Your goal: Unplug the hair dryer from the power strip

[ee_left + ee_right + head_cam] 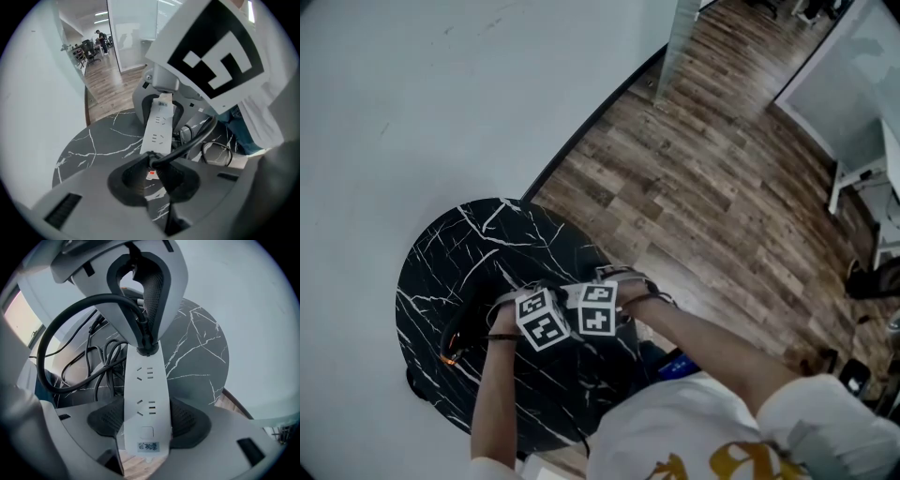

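A white power strip [145, 399] lies on the round black marble table [478, 239]. My right gripper [146, 422] is shut on its near end, with a dark pad on each side. A black plug [146, 347] sits in the socket at the strip's far end. My left gripper [152, 174] is shut on that plug [153, 161], and its thick black cord [56, 329] arcs away to the left. In the head view both grippers [539, 317] [600, 306] stand side by side, pointing down over the table. A black object with an orange spot [452, 349], perhaps the hair dryer, lies at the table's left.
Loose black cables [96, 364] are tangled on the table beside the strip. The table stands against a white wall [412, 84], with wooden floor [703, 187] to the right. The person's arms and white shirt [694, 431] fill the lower part of the head view.
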A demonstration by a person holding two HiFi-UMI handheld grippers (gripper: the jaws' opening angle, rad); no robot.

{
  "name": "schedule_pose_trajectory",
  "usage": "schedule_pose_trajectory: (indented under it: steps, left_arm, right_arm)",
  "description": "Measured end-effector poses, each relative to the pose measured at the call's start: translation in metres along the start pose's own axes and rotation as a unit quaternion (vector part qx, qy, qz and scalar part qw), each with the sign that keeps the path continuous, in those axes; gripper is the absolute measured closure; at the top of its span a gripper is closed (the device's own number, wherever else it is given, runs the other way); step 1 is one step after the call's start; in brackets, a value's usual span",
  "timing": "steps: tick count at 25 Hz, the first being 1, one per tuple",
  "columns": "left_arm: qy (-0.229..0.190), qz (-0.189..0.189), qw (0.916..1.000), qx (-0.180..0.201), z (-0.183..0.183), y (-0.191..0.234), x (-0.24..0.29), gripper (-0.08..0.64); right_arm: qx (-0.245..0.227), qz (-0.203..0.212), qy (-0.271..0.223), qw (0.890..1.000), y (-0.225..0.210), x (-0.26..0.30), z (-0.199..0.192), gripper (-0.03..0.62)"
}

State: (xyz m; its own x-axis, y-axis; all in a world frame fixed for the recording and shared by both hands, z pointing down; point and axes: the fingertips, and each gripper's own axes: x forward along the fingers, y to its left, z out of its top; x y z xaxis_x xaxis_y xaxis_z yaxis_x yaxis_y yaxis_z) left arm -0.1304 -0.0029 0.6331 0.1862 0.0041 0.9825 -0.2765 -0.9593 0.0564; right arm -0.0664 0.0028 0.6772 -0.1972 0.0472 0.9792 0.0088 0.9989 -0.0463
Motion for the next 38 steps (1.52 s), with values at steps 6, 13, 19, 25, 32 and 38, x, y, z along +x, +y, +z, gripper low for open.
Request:
schedule_pose_trajectory:
  steps: [6,13,19,25,32,38]
  left_arm:
    - [-0.013,-0.093,0.9947,-0.042,0.008,0.008,-0.006,0.506]
    - [-0.002,0.025,0.9997,0.001,0.001,0.001,-0.004,0.511]
    - [0.003,-0.06,0.9977,-0.032,-0.001,0.004,-0.004,0.511]
    - [-0.002,-0.066,0.9971,-0.038,0.002,0.001,-0.006,0.508]
    - [0.017,0.009,0.9995,-0.026,-0.003,-0.005,-0.002,0.511]
    - [0.004,-0.092,0.9943,-0.055,0.004,0.015,-0.01,0.506]
  right_arm:
    - [0.003,0.001,-0.004,1.0,0.001,0.0,0.0,0.322]
    - [0.005,0.0,0.008,1.0,0.0,0.001,0.001,0.322]
    - [-0.017,0.003,0.008,1.0,0.002,0.001,0.003,0.322]
    - [-0.003,0.007,0.003,1.0,0.002,0.001,0.002,0.322]
    - [-0.016,0.005,0.013,1.0,0.002,0.001,0.002,0.322]
    - [-0.015,0.006,0.02,1.0,0.002,0.002,0.003,0.322]
